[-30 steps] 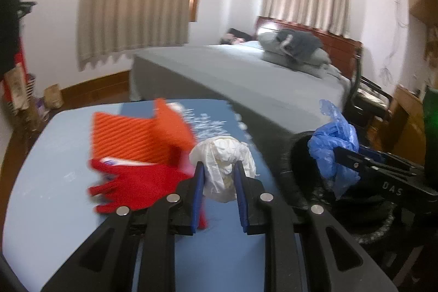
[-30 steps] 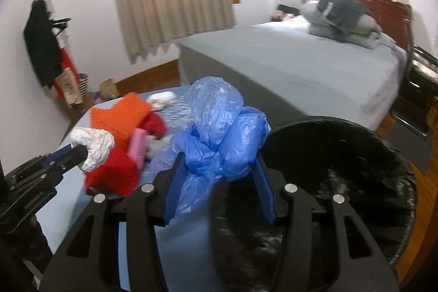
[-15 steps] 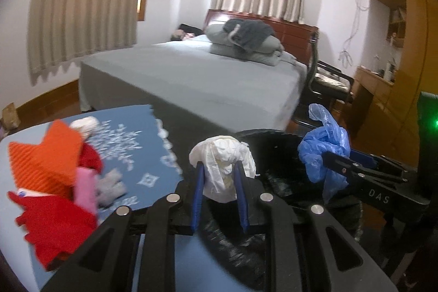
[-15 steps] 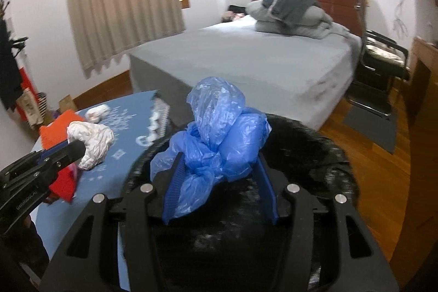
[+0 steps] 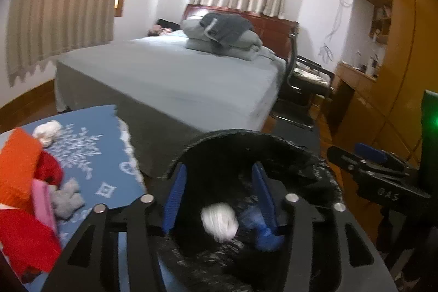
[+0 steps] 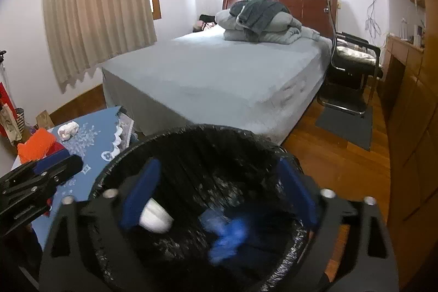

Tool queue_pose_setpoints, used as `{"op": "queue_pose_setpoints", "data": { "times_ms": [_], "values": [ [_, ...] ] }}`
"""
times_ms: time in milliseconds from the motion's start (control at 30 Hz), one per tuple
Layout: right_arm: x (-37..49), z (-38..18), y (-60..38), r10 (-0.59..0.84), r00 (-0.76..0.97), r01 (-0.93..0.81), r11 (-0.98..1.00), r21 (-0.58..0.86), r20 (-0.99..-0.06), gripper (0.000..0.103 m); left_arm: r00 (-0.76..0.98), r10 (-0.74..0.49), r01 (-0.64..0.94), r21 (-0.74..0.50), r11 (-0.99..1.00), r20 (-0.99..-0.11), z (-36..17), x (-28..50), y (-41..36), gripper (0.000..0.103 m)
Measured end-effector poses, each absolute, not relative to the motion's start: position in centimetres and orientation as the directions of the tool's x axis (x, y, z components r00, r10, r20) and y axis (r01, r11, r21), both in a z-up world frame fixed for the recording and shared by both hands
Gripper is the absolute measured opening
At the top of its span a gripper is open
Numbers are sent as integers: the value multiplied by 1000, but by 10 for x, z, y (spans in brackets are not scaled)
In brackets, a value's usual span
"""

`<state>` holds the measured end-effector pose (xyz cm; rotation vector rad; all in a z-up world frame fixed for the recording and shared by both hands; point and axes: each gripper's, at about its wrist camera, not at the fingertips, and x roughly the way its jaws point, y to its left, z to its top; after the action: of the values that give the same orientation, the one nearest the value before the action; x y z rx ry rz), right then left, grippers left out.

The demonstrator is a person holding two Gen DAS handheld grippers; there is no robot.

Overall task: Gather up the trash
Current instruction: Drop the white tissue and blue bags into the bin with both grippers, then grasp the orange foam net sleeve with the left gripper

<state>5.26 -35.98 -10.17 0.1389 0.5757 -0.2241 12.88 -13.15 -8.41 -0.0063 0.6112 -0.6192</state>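
Note:
A black-lined trash bin (image 5: pixel 232 138) (image 6: pixel 197 133) sits beside the blue table. Over it my left gripper (image 5: pixel 217 193) has its jaws opening, nothing pressed between the pads. A blurred white crumpled wad (image 5: pixel 219 220) (image 6: pixel 156 216) is dropping into the bin below. My right gripper (image 6: pixel 219 190) hangs over the bin too, jaws opening wide and empty. A blurred blue plastic bag (image 6: pixel 227 237) (image 5: pixel 260 226) falls inside the bin. Each gripper shows at the edge of the other's view: the right gripper (image 5: pixel 377 174), the left gripper (image 6: pixel 41 177).
The blue patterned table (image 5: pixel 90 155) (image 6: pixel 90 138) holds orange cloth (image 5: pixel 16 160), red cloth (image 5: pixel 24 240), a pink item (image 5: pixel 42 201), a grey scrap (image 5: pixel 67 197) and another white wad (image 5: pixel 46 129). A grey bed (image 6: pixel 219 73), a black chair (image 6: pixel 353 59) and wooden cabinets (image 6: pixel 410 127) lie beyond.
Both grippers swung from the table to over the bin, then opened. The white wad left the left gripper and the blue bag left the right; both are falling into the bin.

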Motion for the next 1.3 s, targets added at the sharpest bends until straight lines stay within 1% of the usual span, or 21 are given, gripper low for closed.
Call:
{"op": "queue_pose_setpoints", "data": {
  "times_ms": [67,133,233,400,467,633,1000,1100,1167,1200,1267,1300],
  "values": [
    [55,-99,-353,-156,823,231,970,71,-547,94,682,-512,506,-168,846,-522,-80,126,-113,61],
    [60,-96,-344,-129,831,205,975,83,-541,96,723,-464,458,-148,877,-512,-76,124,-93,67],
    [72,-92,-315,-69,844,138,986,91,-532,96,786,-369,366,-110,924,-496,-71,119,-58,68],
    [93,-90,-269,30,849,30,994,105,-527,96,862,-176,183,-32,983,-474,-69,115,3,68],
    [101,-90,-249,62,846,-8,995,103,-530,96,864,-136,140,-28,990,-486,-73,120,21,68],
    [122,-90,-204,132,835,-94,991,99,-534,96,848,-108,86,-66,994,-520,-87,137,50,67],
    [150,-100,-181,147,811,-121,989,83,-567,96,822,-112,81,-80,994,-558,-110,180,50,64],
    [153,-102,-182,142,808,-116,990,82,-571,96,814,-117,85,-83,993,-569,-113,189,48,57],
    [155,-103,-182,140,806,-113,990,82,-575,96,807,-119,81,-91,993,-579,-116,195,49,49],
    [156,-104,-181,138,805,-112,990,80,-577,96,803,-121,80,-96,992,-584,-118,198,50,46],
    [159,-106,-181,137,802,-113,991,77,-581,96,798,-128,84,-101,991,-590,-120,200,51,32],
    [160,-107,-180,137,800,-114,991,76,-584,96,795,-132,88,-103,991,-593,-121,201,51,28]
  ]
}}
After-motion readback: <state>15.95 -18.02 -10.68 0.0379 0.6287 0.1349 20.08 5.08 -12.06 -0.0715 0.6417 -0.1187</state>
